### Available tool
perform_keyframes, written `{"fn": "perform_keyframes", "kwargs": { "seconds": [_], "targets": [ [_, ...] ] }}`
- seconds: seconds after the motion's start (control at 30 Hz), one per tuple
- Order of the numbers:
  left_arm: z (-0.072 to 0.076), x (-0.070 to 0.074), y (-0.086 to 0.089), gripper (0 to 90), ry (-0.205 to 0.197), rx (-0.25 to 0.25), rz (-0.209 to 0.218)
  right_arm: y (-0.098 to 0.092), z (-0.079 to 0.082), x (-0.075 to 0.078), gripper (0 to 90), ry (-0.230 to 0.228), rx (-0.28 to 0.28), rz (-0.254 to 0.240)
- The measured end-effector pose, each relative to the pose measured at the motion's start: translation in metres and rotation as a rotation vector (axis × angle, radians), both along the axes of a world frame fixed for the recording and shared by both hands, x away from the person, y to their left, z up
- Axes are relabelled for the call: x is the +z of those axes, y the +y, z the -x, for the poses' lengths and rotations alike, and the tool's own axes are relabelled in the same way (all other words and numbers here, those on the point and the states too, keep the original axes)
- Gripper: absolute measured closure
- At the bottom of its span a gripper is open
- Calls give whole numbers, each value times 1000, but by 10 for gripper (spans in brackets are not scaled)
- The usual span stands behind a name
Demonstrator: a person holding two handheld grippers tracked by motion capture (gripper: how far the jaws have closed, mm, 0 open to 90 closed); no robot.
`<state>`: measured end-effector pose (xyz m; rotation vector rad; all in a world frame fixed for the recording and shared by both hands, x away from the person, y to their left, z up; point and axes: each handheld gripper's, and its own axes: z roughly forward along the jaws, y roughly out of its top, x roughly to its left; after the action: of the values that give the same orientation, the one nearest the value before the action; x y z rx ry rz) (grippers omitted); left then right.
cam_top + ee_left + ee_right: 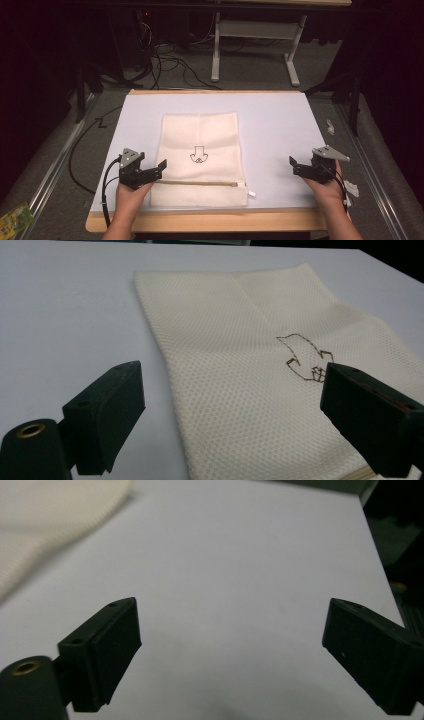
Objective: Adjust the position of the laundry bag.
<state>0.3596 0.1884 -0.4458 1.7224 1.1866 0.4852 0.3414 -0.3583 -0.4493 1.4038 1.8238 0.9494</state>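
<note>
One cream mesh zip pouch with a small dark outline emblem (200,159) lay flat at the middle of the white, wood-edged surface (280,120). One tan zipper (200,183) ran along the pouch's near edge. Two black hand-held grippers: left gripper (157,169) at the pouch's near left corner, jaws wide apart, holding nothing; right gripper (294,166) well right of the pouch, jaws wide apart, empty.
</note>
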Motion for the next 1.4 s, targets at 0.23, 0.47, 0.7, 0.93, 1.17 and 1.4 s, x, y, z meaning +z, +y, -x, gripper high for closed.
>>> {"fn": "perform_keyframes", "kwargs": {
  "seconds": [0.23,0.47,0.7,0.93,1.17,1.4],
  "targets": [
    [1,3,-6,105,-28,-22,-96,18,15,12,108,-74,52,-9],
    [0,7,0,104,-38,-14,-94,20,16,13,109,-76,56,-16],
    [-4,7,4,124,5,-8,-47,24,16,12,123,-65,78,-32],
    [-11,-4,7,212,98,4,-71,48,16,12,157,-46,175,-60],
    [-18,-14,3,454,164,-46,-83,75,19,10,179,-35,247,-83],
    [-30,-29,-6,541,224,-42,-113,93,14,3,216,9,274,-74]
  ]
}}
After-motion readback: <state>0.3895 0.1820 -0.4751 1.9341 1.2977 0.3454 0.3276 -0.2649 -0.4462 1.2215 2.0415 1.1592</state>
